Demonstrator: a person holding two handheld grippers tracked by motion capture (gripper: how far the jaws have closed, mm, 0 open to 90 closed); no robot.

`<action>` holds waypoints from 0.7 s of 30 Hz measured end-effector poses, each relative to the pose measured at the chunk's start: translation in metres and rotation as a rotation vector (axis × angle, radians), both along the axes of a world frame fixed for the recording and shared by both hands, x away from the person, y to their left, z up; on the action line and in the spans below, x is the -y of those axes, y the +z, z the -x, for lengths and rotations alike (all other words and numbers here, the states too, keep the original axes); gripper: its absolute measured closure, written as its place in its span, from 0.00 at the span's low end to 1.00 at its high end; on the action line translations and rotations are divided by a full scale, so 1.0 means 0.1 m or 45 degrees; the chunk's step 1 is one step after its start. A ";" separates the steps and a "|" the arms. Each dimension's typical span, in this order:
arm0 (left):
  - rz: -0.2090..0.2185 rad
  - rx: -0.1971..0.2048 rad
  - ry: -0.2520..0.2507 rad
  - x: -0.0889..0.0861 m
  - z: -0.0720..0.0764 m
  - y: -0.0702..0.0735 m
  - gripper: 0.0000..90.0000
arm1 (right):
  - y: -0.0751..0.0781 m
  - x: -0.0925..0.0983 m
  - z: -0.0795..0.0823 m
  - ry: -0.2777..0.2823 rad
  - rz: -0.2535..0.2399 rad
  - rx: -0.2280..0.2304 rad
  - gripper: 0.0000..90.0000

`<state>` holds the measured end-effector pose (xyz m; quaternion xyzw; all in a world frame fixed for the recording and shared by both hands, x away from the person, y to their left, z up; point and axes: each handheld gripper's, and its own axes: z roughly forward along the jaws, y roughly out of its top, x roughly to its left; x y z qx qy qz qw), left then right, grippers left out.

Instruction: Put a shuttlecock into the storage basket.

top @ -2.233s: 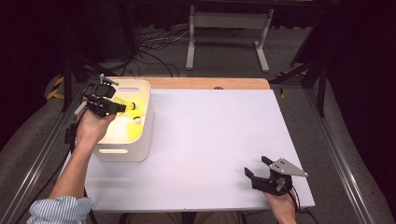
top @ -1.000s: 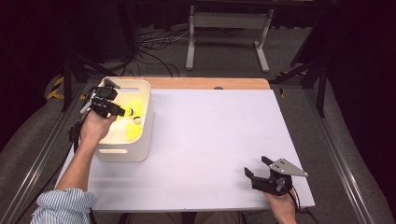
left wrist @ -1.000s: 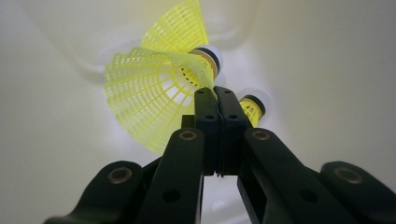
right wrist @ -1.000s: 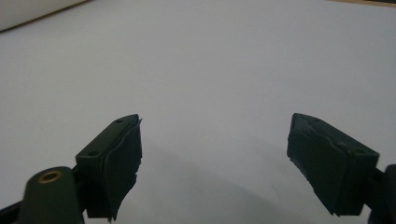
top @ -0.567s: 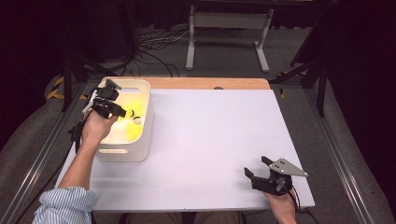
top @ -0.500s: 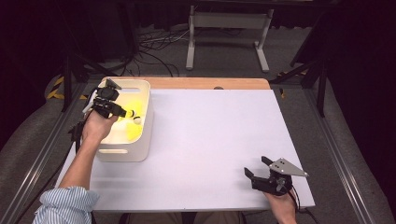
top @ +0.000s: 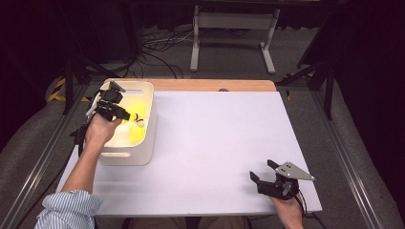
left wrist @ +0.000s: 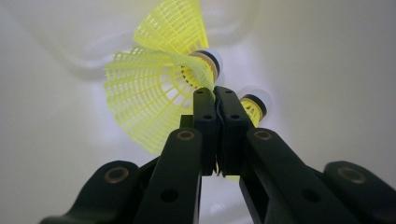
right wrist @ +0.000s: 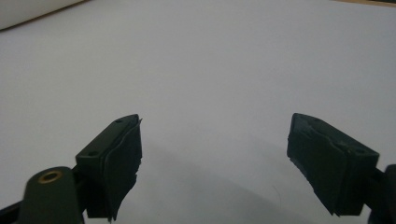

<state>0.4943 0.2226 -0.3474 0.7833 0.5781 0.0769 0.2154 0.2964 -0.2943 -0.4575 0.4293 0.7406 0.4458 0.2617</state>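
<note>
No readable text, label, brand, number or sign stands on anything here, not on the tub, the tabletop, the shuttlecocks or either gripper.

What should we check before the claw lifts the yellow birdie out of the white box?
1. Left claw shut on the yellow shuttlecock: ok, the jaws pinch the edge of its mesh skirt near the cork.
2. Grip firm enough to lift: cannot tell, only a thin bit of skirt is pinched.
3. Second shuttlecock free of the first: cannot tell, it sits right behind the jaws.
4. White bin open above for lifting: ok.
5. Table has bare room to set it down: ok.
6. Right claw out of the way: ok, it is open near the table's front right edge.
</note>
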 end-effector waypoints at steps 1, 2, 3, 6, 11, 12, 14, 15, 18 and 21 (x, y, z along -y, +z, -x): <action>-0.002 -0.003 -0.006 0.00 0.00 0.00 0.93 | 0.00 0.00 0.00 0.000 0.000 0.000 0.20; -0.002 -0.003 -0.006 0.00 0.00 0.00 0.91 | 0.00 0.00 0.00 -0.001 -0.001 -0.002 0.20; 0.002 -0.002 -0.010 0.00 0.01 0.01 0.88 | 0.00 0.00 0.00 -0.001 0.000 -0.003 0.20; 0.009 -0.001 -0.008 -0.01 0.01 0.01 0.82 | 0.00 0.00 0.00 0.000 0.001 -0.002 0.20; 0.009 0.010 -0.010 0.00 0.04 0.04 0.73 | 0.00 0.00 0.00 -0.001 0.002 -0.005 0.20; 0.011 0.010 -0.006 0.01 0.04 0.04 0.71 | 0.00 0.00 0.00 -0.001 0.003 -0.005 0.20; 0.006 0.011 -0.011 0.01 0.05 0.05 0.66 | 0.00 -0.01 0.00 -0.002 0.003 -0.005 0.20; 0.002 0.015 -0.009 0.02 0.05 0.05 0.66 | 0.00 -0.01 0.00 -0.002 0.003 -0.005 0.20; -0.017 0.030 -0.013 0.03 0.07 0.08 0.61 | 0.00 0.00 0.00 -0.002 0.002 -0.006 0.20; -0.020 0.048 -0.013 0.04 0.09 0.12 0.58 | 0.00 0.00 0.00 -0.002 0.001 -0.006 0.20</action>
